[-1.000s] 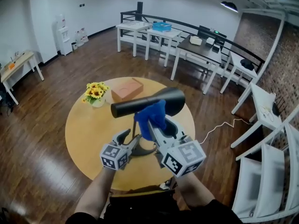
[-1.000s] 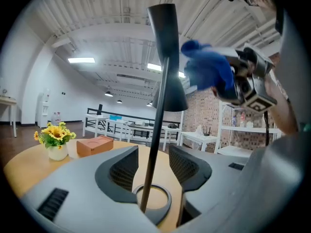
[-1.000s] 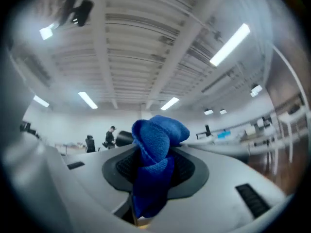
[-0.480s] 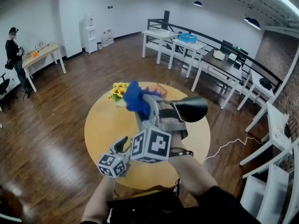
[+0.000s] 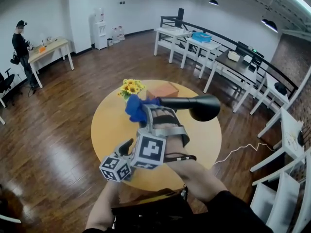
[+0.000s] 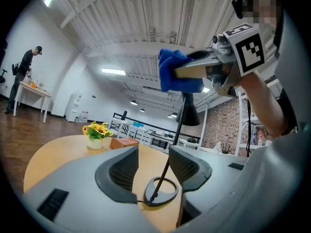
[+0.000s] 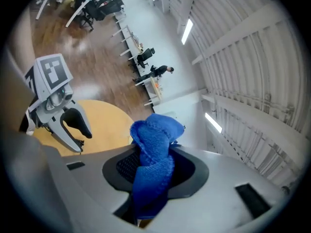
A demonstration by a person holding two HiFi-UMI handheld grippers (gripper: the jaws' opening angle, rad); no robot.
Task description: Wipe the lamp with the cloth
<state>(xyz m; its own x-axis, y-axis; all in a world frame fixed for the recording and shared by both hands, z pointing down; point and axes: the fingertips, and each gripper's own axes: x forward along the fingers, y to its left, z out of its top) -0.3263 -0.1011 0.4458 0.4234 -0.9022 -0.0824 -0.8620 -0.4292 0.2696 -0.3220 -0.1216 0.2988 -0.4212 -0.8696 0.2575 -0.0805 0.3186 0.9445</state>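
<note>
Two grippers work over a round wooden counter (image 5: 109, 130). One small white vase (image 6: 95, 143) at the counter's far left holds yellow sunflowers (image 5: 130, 86). Just right of it lies a brown box (image 5: 163, 90), and what it holds cannot be told.

The black lamp (image 5: 200, 107) stands on the near middle of the counter. Its ring-shaped base rests flat, a thin stem leans up from it, and the shade reaches out to the right, past the box.

The right gripper (image 5: 146, 113) pinches a bunched blue cloth (image 5: 135, 108) between its pads, and the cloth bulges out beyond the tips. The cloth sits at the top left end of the lamp's arm, but whether it touches the arm cannot be told.

The left gripper (image 6: 153, 161) is low, by the counter's near edge. Its jaws are spread and hold nothing, and the lamp's base and stem stand just beyond the gap, apart from both pads.

Bare wood shows across the counter's left part. Wide wood floor (image 5: 63, 110) rings the counter. White tables (image 5: 184, 40) stand well apart at the far side, a person (image 5: 22, 38) stands far left, and a white cable (image 5: 238, 149) trails on the right.
</note>
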